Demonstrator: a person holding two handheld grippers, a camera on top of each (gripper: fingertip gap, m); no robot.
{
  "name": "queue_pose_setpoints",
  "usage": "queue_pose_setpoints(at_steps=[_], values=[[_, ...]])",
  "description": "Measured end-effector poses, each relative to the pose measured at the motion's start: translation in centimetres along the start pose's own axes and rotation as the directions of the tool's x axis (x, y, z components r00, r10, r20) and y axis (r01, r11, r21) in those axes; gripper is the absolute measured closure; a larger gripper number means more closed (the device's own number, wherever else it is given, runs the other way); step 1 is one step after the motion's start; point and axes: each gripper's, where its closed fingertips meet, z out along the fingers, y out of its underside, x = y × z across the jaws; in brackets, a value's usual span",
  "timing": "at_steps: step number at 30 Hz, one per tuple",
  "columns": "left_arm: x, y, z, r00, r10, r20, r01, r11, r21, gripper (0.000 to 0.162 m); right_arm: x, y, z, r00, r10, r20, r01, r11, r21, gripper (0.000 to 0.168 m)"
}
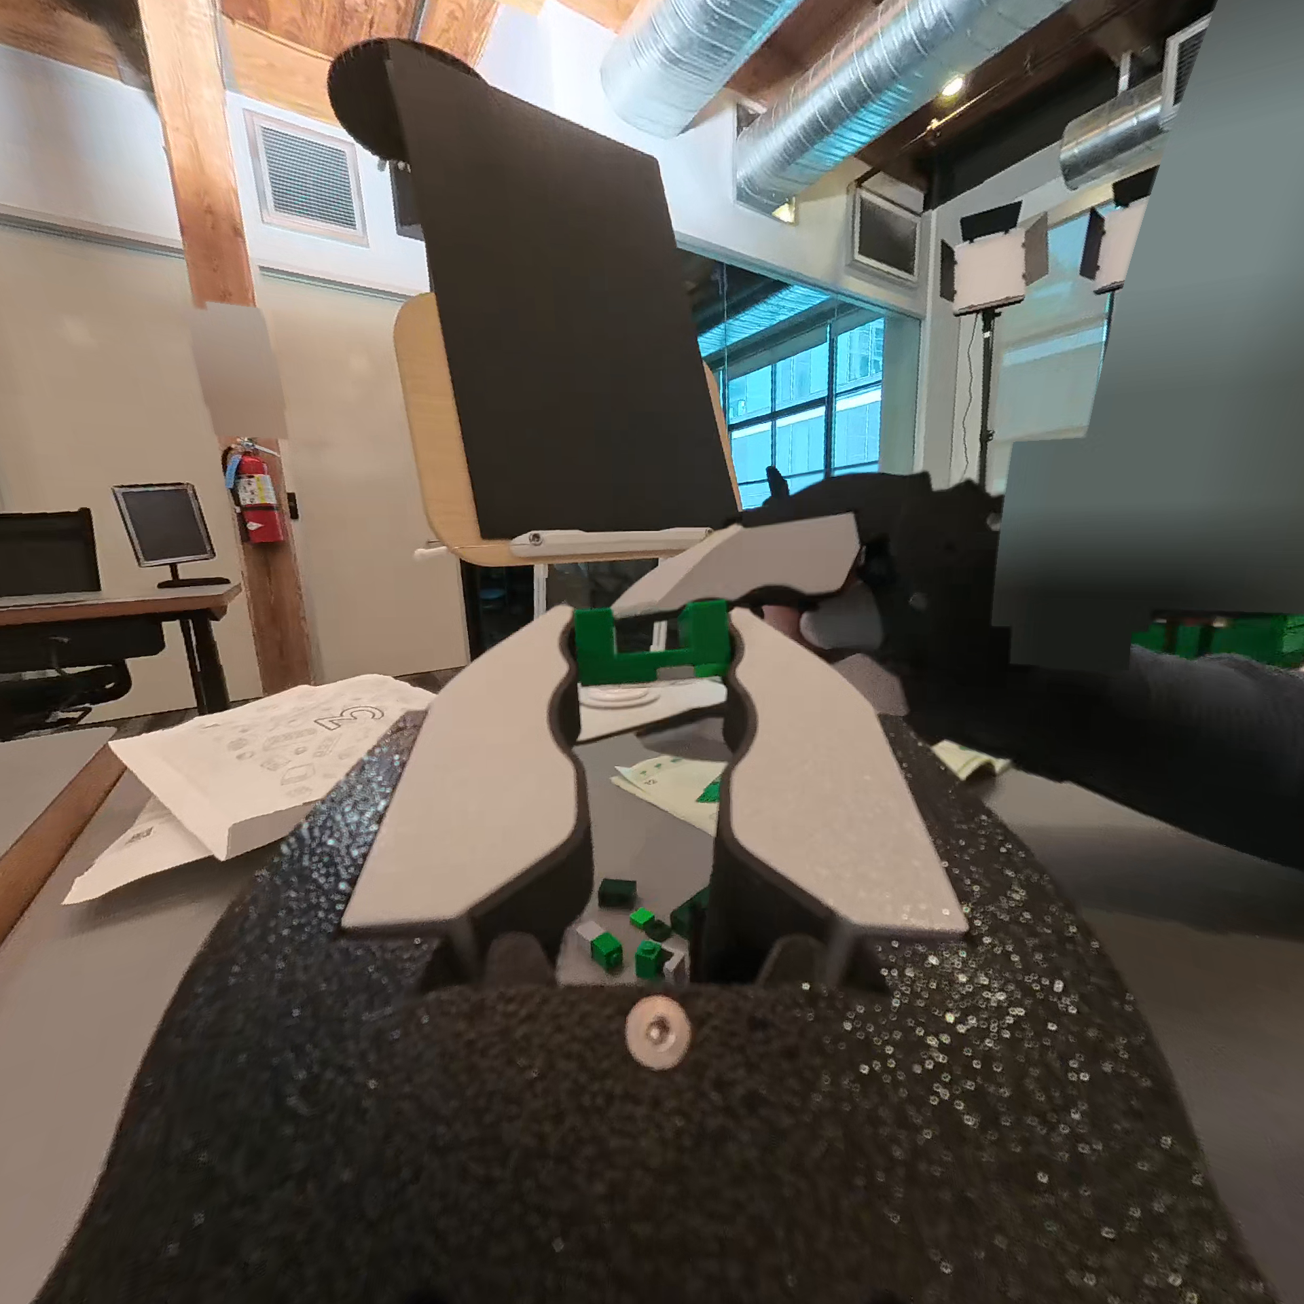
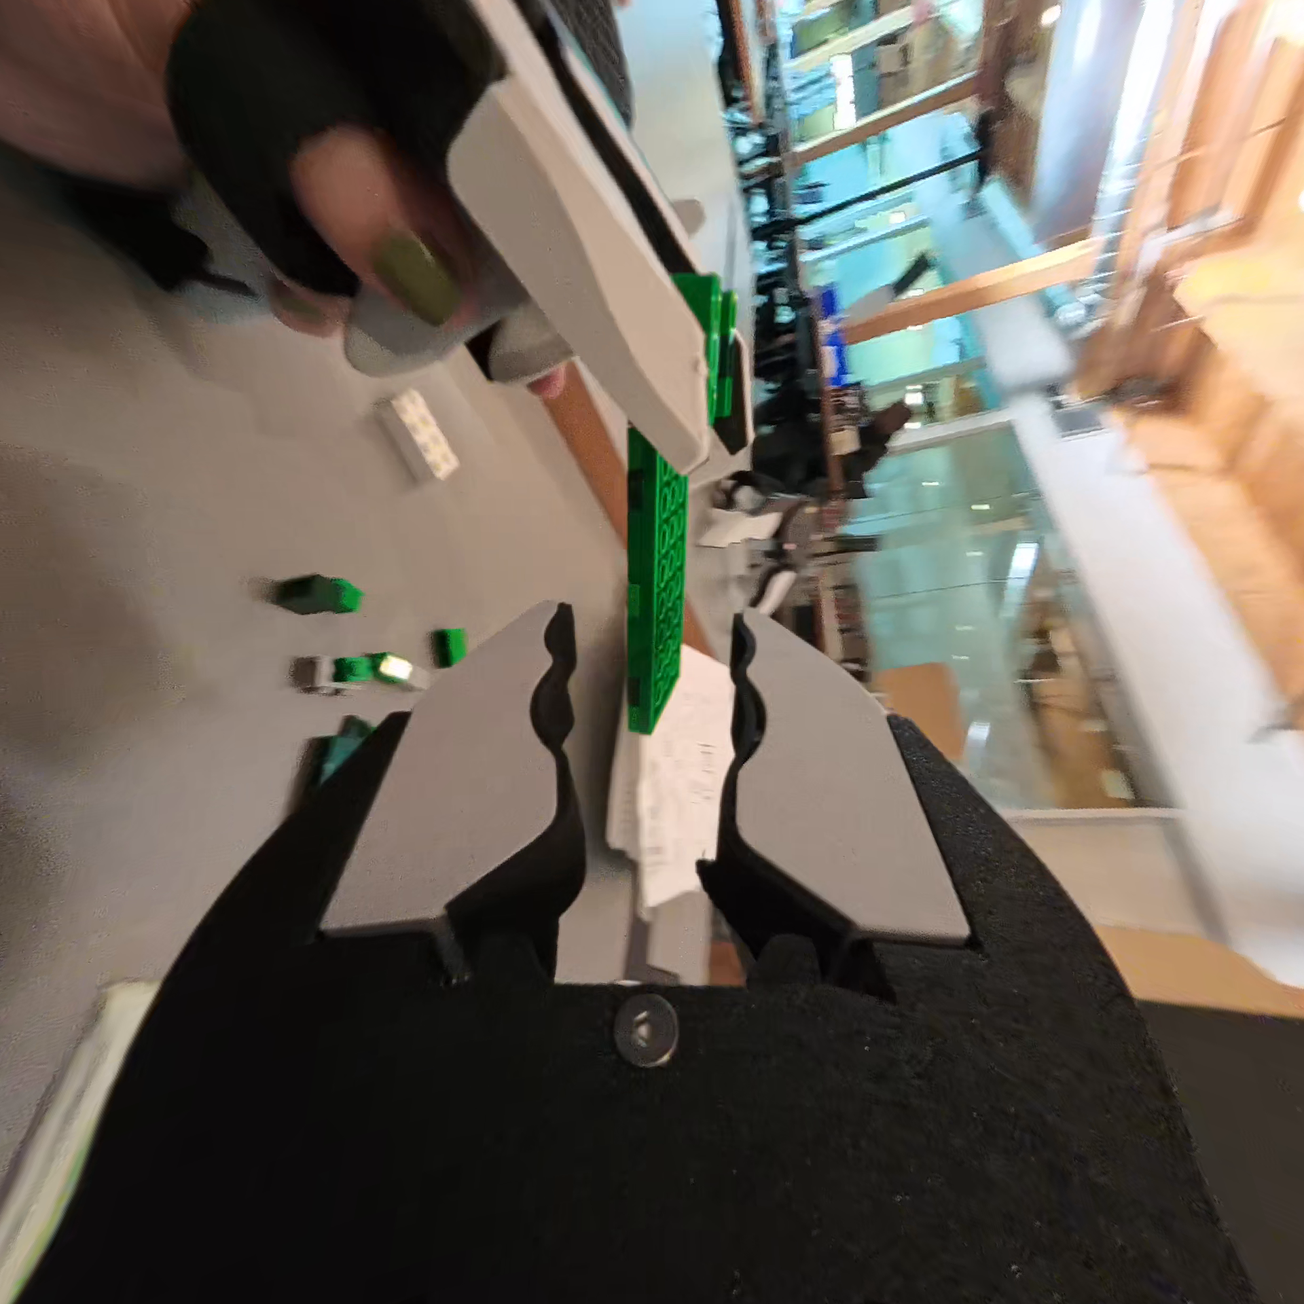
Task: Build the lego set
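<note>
My left gripper (image 1: pixel 649 628) is shut on a green lego plate assembly (image 1: pixel 646 660) and holds it up above the grey table (image 1: pixel 106 988). In the right wrist view the same green plate (image 2: pixel 657 578) hangs edge-on from the left gripper (image 2: pixel 716 416). My right gripper (image 2: pixel 653 628) is open, and the plate's lower end sits between its fingertips without touching either. One of the right gripper's fingers (image 1: pixel 741 564) shows just behind the plate in the left wrist view.
Loose green bricks (image 1: pixel 621 931) (image 2: pixel 317 593) and a white brick (image 2: pixel 416 437) lie on the table. An instruction booklet (image 1: pixel 670 783) and a white paper bag (image 1: pixel 247 776) lie farther off. A black panel on a wooden stand (image 1: pixel 550 317) rises behind.
</note>
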Motion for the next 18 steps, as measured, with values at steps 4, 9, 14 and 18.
queue_pose_setpoints(at_steps=[4,9,14,18], values=[[0.3,-0.1,0.1,1.0,-0.015,-0.01,0.015,1.0,0.012,0.125,1.3,0.3,0.5,0.956,-0.212,-0.201,0.196,0.976,-0.098,0.158],[-0.7,1.0,0.2,0.999,0.02,0.049,-0.015,0.994,-0.105,0.1,1.1,0.4,0.7,0.931,-0.265,-0.253,0.246,0.964,-0.105,0.162],[-0.5,3.3,0.4,0.993,0.112,0.032,-0.098,0.949,-0.299,0.094,1.0,0.7,0.6,0.923,-0.282,-0.264,0.266,0.959,-0.094,0.162],[0.2,4.2,0.6,0.99,0.141,-0.01,-0.136,0.929,-0.344,0.094,1.0,0.7,0.5,0.937,-0.241,-0.251,0.228,0.97,-0.08,0.162]])
